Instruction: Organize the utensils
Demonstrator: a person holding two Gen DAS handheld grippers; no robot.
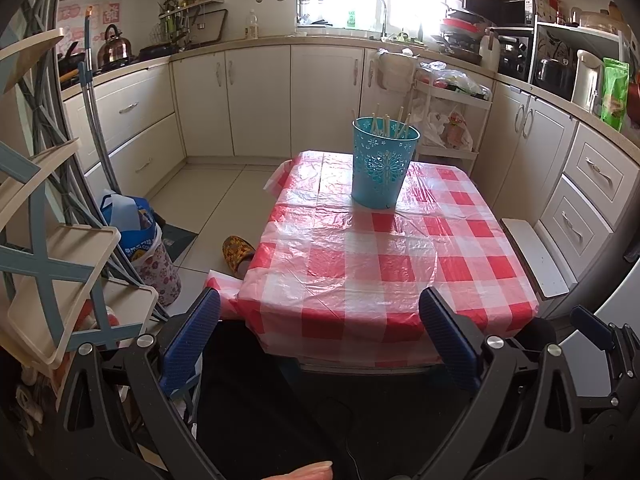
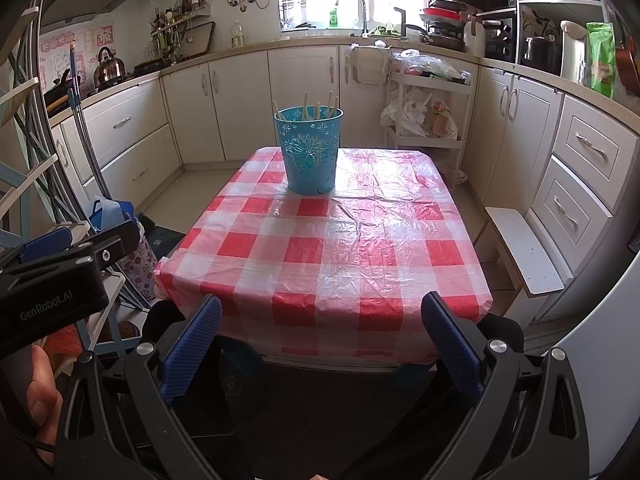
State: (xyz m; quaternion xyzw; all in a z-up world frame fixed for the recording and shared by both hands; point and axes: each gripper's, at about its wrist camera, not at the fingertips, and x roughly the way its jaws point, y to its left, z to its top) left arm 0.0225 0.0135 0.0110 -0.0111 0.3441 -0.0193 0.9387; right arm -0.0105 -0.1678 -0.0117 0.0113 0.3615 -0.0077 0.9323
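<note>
We find the chopsticks (image 1: 386, 124) standing in the blue basket (image 1: 384, 164) on the far half of the table (image 1: 360, 264), well ahead of both sets of jaws. No loose utensil shows on the checked cloth (image 2: 320, 248). We judge the step in hand to be the approach or the close. To do it well, we advise advancing level over the cloth and coming at the sticks from above the rim. The left gripper (image 1: 320, 336) and the right gripper (image 2: 322, 340) both stand spread wide and empty, held back at the table's near edge. From the left jaws the basket lies ahead and slightly right; from the right jaws, ahead and slightly left.
</note>
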